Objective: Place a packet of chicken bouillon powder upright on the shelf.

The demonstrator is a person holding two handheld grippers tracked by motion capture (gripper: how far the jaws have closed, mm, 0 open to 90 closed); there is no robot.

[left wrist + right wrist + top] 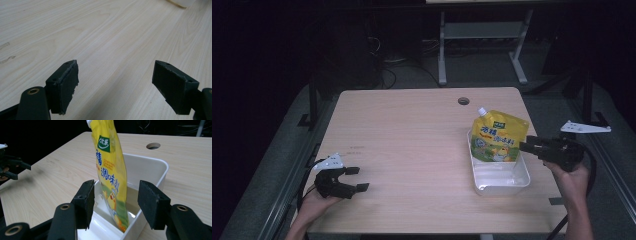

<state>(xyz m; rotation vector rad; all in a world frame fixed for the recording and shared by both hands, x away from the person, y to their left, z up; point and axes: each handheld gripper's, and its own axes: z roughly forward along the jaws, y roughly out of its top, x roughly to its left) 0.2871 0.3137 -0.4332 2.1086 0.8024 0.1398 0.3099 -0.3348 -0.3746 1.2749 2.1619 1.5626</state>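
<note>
A yellow spouted pouch with green and white print stands on edge inside a white plastic bin at the table's right side. In the right gripper view the pouch rises between and beyond the jaws, leaning in the bin. My right gripper is open just right of the pouch, its jaws apart on either side without touching it. My left gripper rests open near the table's front left corner, with bare wood between its jaws.
The light wooden table has a round cable hole at the back. A grey three-cornered plate lies off the table's right edge. Dark floor, cables and desk legs lie behind.
</note>
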